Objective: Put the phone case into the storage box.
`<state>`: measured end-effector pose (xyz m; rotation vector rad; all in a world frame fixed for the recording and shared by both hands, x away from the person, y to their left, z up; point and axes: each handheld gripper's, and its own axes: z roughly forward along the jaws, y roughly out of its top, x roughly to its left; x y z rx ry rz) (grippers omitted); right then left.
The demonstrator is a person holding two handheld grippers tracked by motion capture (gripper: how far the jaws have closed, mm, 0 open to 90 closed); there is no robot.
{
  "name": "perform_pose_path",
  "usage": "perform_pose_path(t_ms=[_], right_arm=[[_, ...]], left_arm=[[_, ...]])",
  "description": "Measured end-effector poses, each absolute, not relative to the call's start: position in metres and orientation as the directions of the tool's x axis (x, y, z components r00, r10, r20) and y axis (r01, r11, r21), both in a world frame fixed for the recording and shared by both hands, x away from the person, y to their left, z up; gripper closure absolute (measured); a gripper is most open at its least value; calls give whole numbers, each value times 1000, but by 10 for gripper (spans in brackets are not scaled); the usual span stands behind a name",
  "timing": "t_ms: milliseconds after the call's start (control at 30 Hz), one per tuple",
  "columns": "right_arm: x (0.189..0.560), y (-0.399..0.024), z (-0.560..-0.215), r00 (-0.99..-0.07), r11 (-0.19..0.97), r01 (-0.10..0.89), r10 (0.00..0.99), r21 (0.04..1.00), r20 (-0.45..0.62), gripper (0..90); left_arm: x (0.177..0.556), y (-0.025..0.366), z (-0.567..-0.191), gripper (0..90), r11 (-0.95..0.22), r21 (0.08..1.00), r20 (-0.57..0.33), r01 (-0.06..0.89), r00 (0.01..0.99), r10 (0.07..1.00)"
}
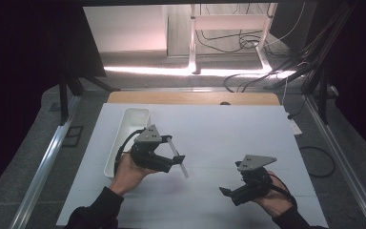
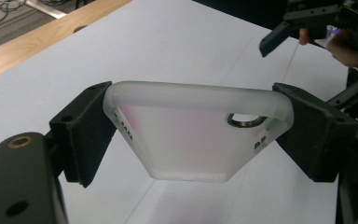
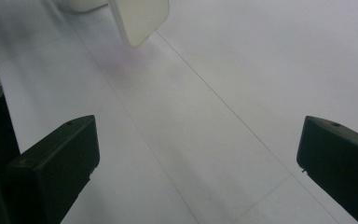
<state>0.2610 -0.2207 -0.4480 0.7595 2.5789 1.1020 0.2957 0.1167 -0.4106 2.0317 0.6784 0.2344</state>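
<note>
Phone case [image 2: 191, 135] is clamped by its edges betw. left gripper [image 1: 174, 160] fingers, above table [image 1: 228, 138], tray [image 1: 126, 138] at 9 o'clock. Right gripper [image 1: 226, 192], fingers spread, empty, at 4 o'clock. Risk: soft case may bend and slip out.

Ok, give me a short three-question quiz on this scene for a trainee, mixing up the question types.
1. True or false: the left hand-held gripper is shut on the translucent phone case.
2. Multiple choice: where does the white tray lie on the table? A) at the left side, beyond the left hand-held gripper B) beside the right hand-held gripper C) at the far right corner
3. Fill in: the jaws of the right hand-held gripper stand ____, with nothing between them.

Key: 1 true; 2 A; 3 open.
</note>
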Motion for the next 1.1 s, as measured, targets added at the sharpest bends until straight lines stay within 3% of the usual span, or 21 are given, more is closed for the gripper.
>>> perform_pose_path(t_ms=[600,1100], right_arm=[[252,-256,-452,-741,552,421,667,720,-78,0],[245,-281,-456,-657,472,497,753,728,-40,0]], left_arm=[[316,134,-392,176,-371,830,-87,417,753,652],[331,149,-376,176,-363,817,-73,449,704,706]])
